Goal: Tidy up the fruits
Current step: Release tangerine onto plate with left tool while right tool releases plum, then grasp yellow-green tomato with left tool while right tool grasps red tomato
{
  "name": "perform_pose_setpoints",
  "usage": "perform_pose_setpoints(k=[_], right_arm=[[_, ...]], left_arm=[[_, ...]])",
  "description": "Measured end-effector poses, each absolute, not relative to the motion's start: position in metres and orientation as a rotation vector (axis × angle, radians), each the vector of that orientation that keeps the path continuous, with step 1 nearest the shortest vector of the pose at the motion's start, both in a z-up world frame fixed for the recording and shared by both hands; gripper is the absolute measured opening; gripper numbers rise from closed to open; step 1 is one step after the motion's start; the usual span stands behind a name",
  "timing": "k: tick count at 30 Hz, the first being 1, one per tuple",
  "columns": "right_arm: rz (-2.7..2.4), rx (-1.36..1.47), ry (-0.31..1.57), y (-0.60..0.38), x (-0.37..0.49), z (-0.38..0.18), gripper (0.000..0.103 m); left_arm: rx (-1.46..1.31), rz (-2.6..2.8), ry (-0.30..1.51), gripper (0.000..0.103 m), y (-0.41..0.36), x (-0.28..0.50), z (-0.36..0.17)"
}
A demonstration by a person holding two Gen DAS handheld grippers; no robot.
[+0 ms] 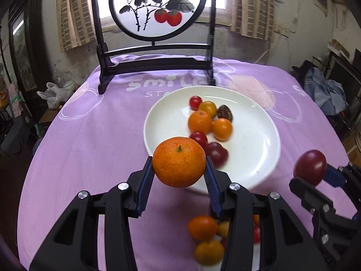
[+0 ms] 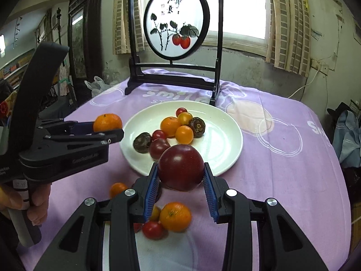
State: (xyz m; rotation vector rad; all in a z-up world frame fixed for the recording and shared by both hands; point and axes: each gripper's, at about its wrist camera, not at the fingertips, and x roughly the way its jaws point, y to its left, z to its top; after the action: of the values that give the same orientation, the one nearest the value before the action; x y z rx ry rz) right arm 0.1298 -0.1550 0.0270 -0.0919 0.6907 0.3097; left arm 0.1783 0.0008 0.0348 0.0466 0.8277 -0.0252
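My left gripper point(image 1: 179, 166) is shut on a mandarin orange point(image 1: 179, 161) and holds it above the near rim of a white plate point(image 1: 259, 140). It also shows in the right wrist view point(image 2: 107, 128), left of the plate point(image 2: 223, 133). My right gripper point(image 2: 181, 173) is shut on a dark red plum point(image 2: 180, 167), held above the plate's near edge; the plum shows at the right in the left wrist view point(image 1: 311, 167). The plate holds several oranges, cherry tomatoes and dark fruits point(image 2: 176, 126). Several loose fruits point(image 2: 174, 216) lie on the purple cloth below the grippers.
A black framed screen with a painted round panel point(image 2: 176, 22) stands on the far side of the table. The purple tablecloth point(image 2: 282, 158) covers the round table. A white plastic bag point(image 1: 54, 93) and clutter lie beyond the table's left edge.
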Motion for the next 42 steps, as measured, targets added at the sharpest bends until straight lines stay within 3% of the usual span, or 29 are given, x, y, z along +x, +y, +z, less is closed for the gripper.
perform_pose_setpoints(k=[15,16,17,18,19,26,29,42], right_arm=[[0.302,-0.055,0.798,-0.144,0.188,-0.017,0.042],[0.305,-0.046,0.798,-0.145,0.190,-0.018,0.048],[0.303,-0.046,0.792,-0.146,0.189,-0.019,0.058],[0.296,-0.053,0.782,-0.147,0.188,-0.020,0.059],[0.291,-0.063,0.778,-0.147,0.186,-0.020,0.059],[0.292,-0.055,0.791,-0.155,0.175,-0.019,0.061],[0.290,-0.052,0.782,-0.158,0.165,-0.014,0.064],[0.279,0.004,0.761,-0.179,0.109,-0.004,0.072]], left_arm=[[0.062,-0.045,0.890,0.044,-0.024,0.240,0.002],[0.051,-0.049,0.897,0.048,-0.024,0.242,0.002],[0.031,-0.051,0.897,0.062,-0.023,0.244,0.002],[0.007,-0.043,0.884,0.080,-0.020,0.244,0.004],[-0.010,-0.023,0.861,0.085,-0.018,0.241,0.007],[-0.003,-0.027,0.837,0.086,-0.014,0.218,0.018],[-0.013,-0.022,0.833,0.094,-0.010,0.204,0.023],[-0.022,-0.040,0.836,0.096,-0.001,0.141,0.023]])
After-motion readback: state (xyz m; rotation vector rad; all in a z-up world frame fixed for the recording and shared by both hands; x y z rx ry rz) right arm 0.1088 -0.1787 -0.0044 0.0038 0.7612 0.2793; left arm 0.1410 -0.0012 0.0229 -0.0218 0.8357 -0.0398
